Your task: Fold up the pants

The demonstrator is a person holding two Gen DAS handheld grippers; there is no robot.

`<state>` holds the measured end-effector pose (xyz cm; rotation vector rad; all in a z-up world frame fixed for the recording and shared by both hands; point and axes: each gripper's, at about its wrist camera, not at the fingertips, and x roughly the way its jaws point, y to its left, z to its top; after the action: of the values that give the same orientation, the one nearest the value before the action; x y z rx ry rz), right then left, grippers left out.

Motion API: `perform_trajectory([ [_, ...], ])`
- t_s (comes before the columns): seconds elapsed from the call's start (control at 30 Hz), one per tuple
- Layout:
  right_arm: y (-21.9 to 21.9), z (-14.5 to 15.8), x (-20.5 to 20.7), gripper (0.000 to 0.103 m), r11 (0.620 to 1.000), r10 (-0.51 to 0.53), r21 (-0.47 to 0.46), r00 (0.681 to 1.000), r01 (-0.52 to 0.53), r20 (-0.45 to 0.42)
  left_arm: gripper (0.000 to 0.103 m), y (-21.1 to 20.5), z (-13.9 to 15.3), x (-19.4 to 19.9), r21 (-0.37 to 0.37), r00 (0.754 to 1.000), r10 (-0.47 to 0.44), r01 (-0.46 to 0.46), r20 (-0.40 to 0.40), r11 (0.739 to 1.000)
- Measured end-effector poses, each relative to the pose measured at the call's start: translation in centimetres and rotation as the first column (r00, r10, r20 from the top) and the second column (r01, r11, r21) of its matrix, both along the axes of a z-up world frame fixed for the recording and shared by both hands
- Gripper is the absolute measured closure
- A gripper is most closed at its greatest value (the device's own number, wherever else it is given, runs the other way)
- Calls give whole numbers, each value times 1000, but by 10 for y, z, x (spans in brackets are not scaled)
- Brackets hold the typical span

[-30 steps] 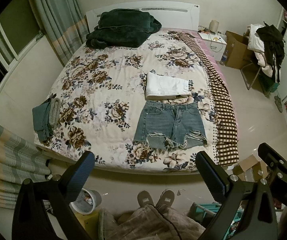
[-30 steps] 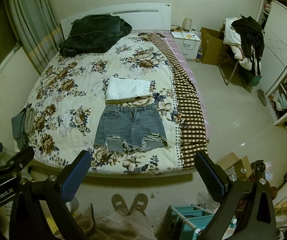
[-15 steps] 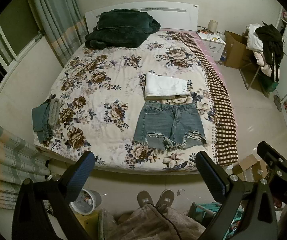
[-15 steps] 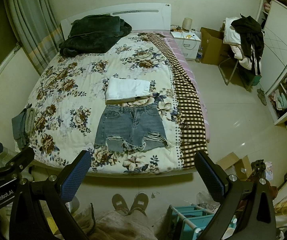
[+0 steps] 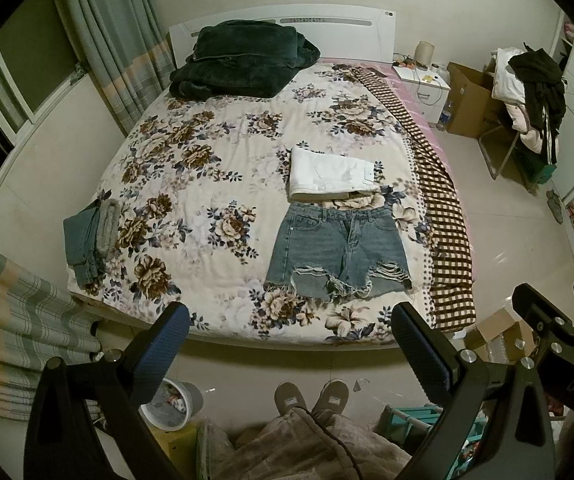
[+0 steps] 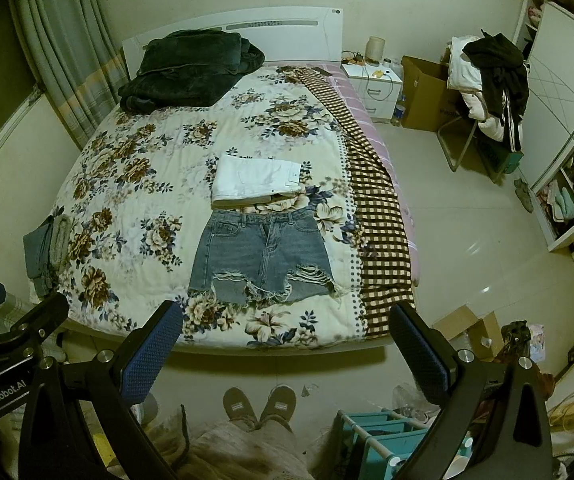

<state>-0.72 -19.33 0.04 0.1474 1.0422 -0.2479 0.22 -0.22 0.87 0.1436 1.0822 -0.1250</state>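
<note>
Left gripper spread wide and empty, right gripper likewise spread and empty, both held above floor short of bed, denim shorts flat near bed's foot edge, folded white pants just beyond waistband.

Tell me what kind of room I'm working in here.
A home bedroom, most likely: a bed with a floral quilt, a nightstand beside it, and a chair piled with clothes. Denim shorts lie flat on the bed.
</note>
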Motion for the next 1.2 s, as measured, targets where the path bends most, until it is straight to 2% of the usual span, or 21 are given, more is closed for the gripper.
perform_trajectory([
  [0.87, 3, 3, -1, 0, 1000, -5, -2, 1000, 5, 0, 0, 1, 0, 0, 1, 1000, 3, -3, 13, 1000],
  [1.0, 4, 7, 2, 0, 999, -38, 1, 999, 38, 2, 0, -16, 6, 28, 21, 998, 23, -24, 61, 999],
  [1.03, 0, 4, 13, 0, 998, -57, -1, 998, 57, 6, 0, -17, 5, 36, 29, 997, 30, -32, 76, 999],
  [1.2, -16, -16, 31, 0, 991, -127, 33, 992, 127, 13, 0, -18, -13, 78, 53, 991, 51, -58, 122, 997],
])
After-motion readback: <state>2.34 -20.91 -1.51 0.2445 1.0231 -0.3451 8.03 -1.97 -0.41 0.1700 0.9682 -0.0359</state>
